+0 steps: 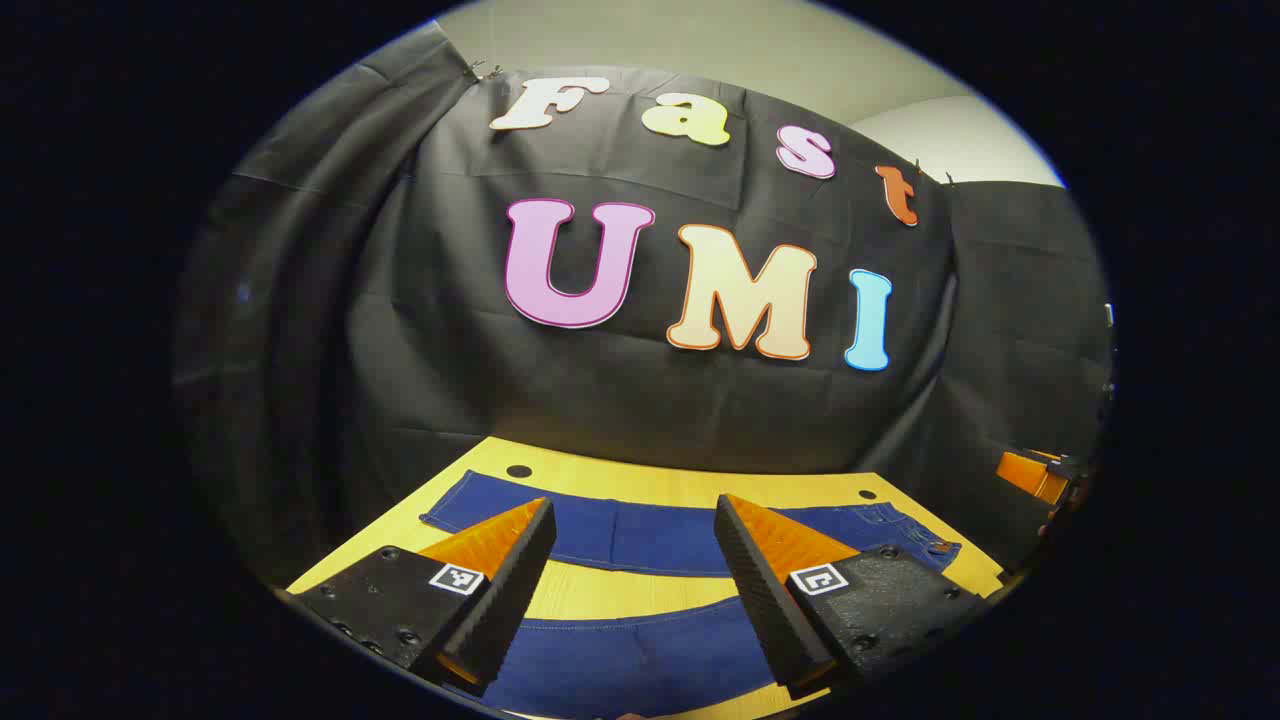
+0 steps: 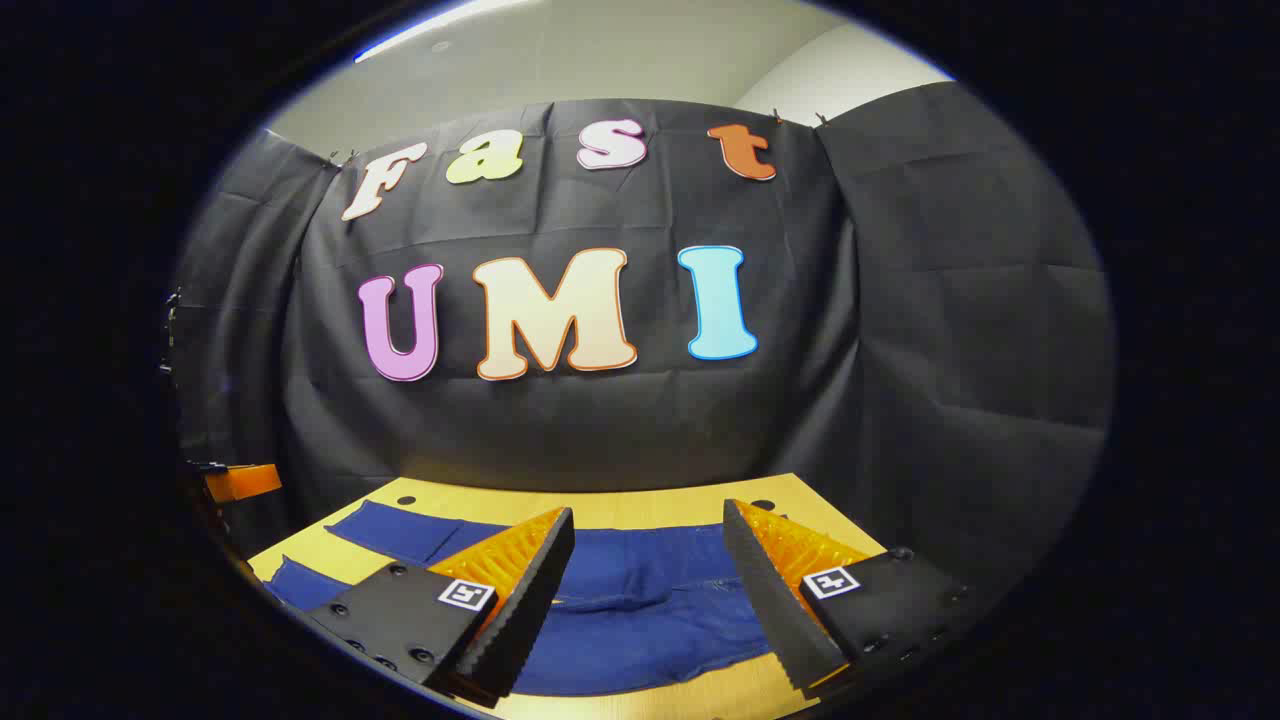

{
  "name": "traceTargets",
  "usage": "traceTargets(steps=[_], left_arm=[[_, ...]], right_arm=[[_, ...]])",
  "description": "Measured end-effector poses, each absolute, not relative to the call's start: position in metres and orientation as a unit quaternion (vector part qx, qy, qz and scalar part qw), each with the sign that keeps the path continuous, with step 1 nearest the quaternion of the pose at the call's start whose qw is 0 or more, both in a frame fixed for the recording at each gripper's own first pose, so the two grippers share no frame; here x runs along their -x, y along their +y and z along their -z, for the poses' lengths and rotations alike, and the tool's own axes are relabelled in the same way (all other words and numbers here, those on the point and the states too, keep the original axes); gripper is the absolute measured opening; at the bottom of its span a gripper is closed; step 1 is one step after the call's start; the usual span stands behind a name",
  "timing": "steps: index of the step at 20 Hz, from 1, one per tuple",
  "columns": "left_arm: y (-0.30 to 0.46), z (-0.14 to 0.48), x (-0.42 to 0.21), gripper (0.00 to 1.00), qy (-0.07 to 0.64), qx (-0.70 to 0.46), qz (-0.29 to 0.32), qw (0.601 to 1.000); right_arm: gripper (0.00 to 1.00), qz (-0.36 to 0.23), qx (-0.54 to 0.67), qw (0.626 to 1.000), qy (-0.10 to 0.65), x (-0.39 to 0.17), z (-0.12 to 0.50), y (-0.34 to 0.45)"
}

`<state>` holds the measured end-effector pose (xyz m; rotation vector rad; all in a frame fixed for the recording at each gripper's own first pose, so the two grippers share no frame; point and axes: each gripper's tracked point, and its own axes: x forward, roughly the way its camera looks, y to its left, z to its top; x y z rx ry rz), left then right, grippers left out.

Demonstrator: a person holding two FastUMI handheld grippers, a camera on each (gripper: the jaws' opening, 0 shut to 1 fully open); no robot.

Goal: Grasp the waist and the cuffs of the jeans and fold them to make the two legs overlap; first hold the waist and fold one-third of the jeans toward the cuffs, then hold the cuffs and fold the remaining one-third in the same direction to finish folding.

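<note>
Dark blue jeans [image 1: 640, 535] lie flat on the yellow wooden table [image 1: 650, 485], legs spread apart with a strip of table between them. In the left gripper view the far leg runs left and the waist with a button [image 1: 938, 547] lies at the right. My left gripper [image 1: 632, 515] hovers open above the legs, holding nothing. In the right gripper view the jeans [image 2: 650, 600] show their waist part below and the legs [image 2: 400, 530] stretching left. My right gripper [image 2: 648, 525] hangs open over the waist area, holding nothing.
The table has small dark holes [image 1: 519, 470] near its far edge, close to the black cloth wall. The other gripper shows as an orange part at the right edge [image 1: 1035, 475] of the left gripper view and at the left edge [image 2: 240, 482] of the right gripper view.
</note>
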<state>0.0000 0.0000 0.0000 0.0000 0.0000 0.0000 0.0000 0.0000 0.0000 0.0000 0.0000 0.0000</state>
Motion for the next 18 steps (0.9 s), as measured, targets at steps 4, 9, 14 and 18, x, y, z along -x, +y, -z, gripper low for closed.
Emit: traceTargets(steps=[4,9,14,18], left_arm=[[0.003,0.009,0.004,0.93,0.011,0.007,-0.004,1.0],[0.004,0.027,0.008,0.95,0.032,0.001,0.006,0.999],[0.006,0.052,0.014,0.95,0.058,-0.012,0.025,0.998],[0.003,0.101,0.032,0.95,0.113,-0.014,0.095,0.989]], right_arm=[[0.96,-0.011,0.005,1.0,0.01,-0.004,0.006,0.006],[0.96,-0.013,0.015,1.0,0.019,-0.001,0.011,0.008],[0.9,-0.007,0.018,0.999,0.026,0.006,0.017,0.008],[0.9,-0.008,0.035,0.999,0.04,0.015,0.029,0.014]])
